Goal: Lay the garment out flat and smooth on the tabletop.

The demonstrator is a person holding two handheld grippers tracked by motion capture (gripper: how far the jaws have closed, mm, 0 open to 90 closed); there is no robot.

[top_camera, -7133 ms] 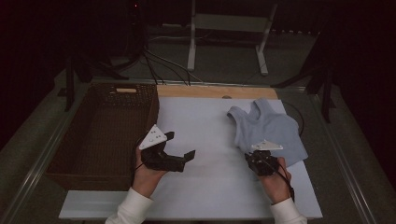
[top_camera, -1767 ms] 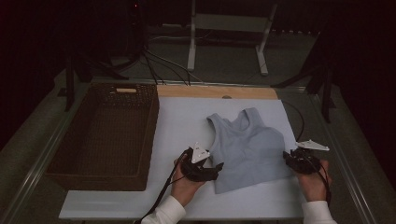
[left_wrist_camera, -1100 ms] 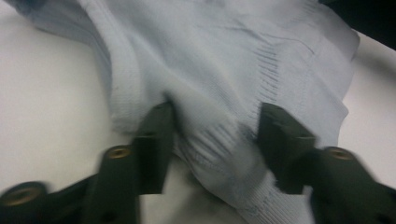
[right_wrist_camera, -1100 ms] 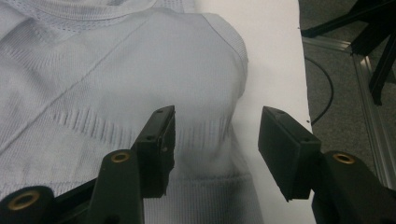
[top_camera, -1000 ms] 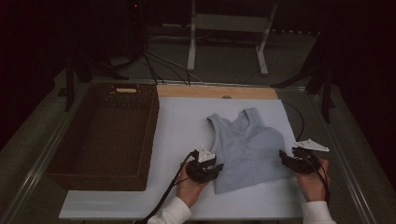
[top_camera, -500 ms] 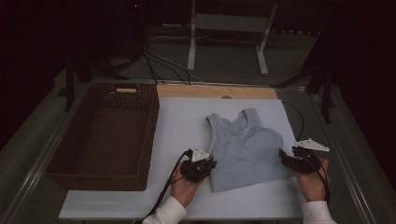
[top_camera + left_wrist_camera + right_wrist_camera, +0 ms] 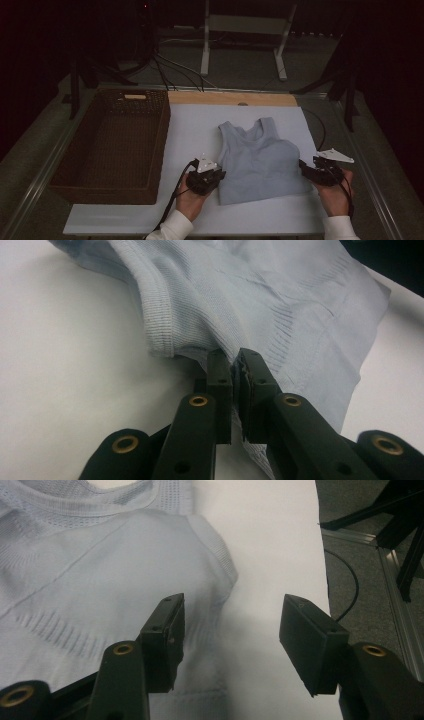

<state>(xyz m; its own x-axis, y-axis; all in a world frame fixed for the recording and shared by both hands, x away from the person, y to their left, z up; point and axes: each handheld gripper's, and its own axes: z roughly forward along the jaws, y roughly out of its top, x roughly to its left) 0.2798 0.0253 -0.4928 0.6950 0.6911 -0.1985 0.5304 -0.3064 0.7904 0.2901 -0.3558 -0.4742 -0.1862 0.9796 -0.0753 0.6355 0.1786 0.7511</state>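
The high view is dim overall: the white table top (image 7: 200, 125) catches most of the light from above, while the floor and background sink into near black and fine detail is soft and grainy. In the left gripper view the light blue top (image 7: 260, 305) is evenly lit with its knit ribs sharp, but the near black jaws blur. The right gripper view is softer, with a faint shadow beside the garment's edge.

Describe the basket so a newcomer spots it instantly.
Start at the white table top. Along its left side sits the basket, a dark brown woven rectangular bin, open-topped and empty. Its neighbour, the pale blue tank top, lies flat; the basket alone is rigid, with raised walls.
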